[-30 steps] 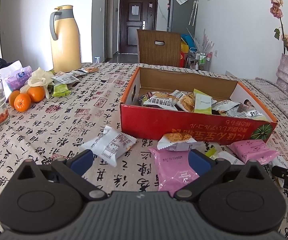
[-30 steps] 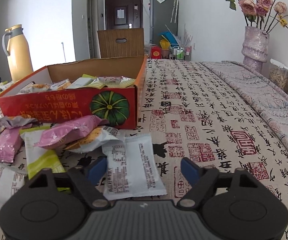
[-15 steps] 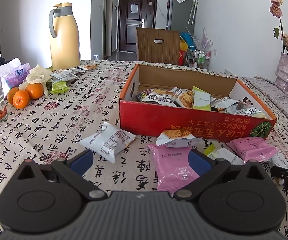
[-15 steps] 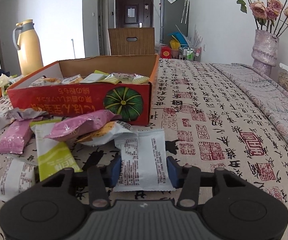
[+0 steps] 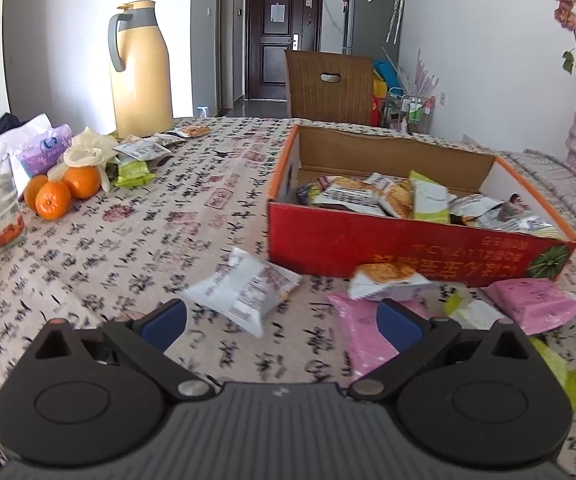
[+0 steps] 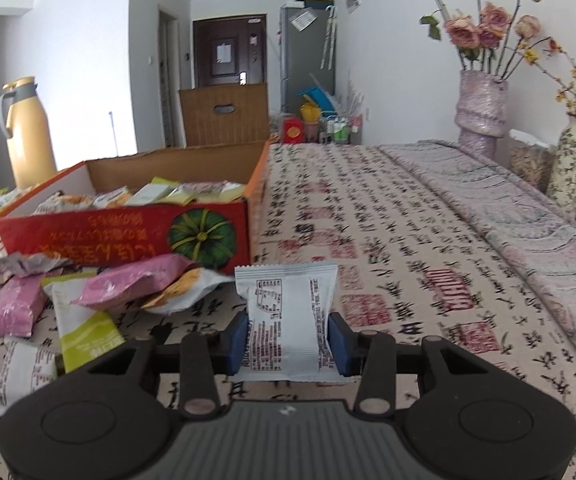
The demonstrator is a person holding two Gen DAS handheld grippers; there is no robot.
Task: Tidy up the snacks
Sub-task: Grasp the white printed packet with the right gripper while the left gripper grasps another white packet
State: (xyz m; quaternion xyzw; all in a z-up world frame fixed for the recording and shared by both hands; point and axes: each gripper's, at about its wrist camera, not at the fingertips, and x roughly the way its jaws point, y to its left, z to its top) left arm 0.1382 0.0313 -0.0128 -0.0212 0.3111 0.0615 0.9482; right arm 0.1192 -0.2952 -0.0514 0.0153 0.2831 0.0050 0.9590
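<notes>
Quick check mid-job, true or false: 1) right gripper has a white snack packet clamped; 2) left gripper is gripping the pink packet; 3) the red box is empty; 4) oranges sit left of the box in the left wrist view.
1) True: the right gripper, whose jaws have just been closing, pinches the white packet.
2) False: the left gripper is open, the pink packet lying loose.
3) False: the red box holds many snacks.
4) True: oranges.
</notes>
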